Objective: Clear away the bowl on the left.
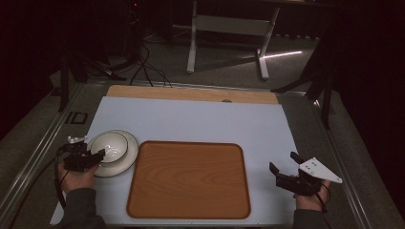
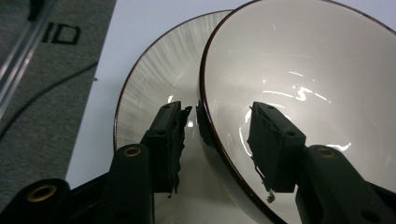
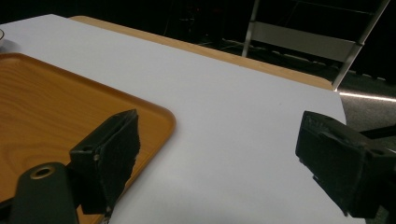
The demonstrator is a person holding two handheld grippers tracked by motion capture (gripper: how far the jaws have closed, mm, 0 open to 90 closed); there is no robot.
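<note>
Far left of the counter (image 1: 191,119): the bowl (image 1: 111,145) sits nested in the plate (image 1: 128,157), both just left of the wooden tray (image 1: 188,179). The left gripper (image 1: 98,156) comes at the bowl's near rim with one finger outside the wall and one finger (image 2: 273,144) inside the bowl (image 2: 299,93), probably because the thin rim is the only edge a narrow pinch can take. A gap shows between the outer pad and the rim, so the fingers straddle the bowl without yet pressing it. The plate (image 2: 149,79) lies underneath.

The tray is bare, likely the drop spot.

Right: the right gripper (image 1: 282,167) rests off the tray's right edge, fingers spread wide, grasping nothing; probably parked.

Hard to tell: whether the inner pad touches the glaze; the bowl's foot is hidden; room beyond is dark.
</note>
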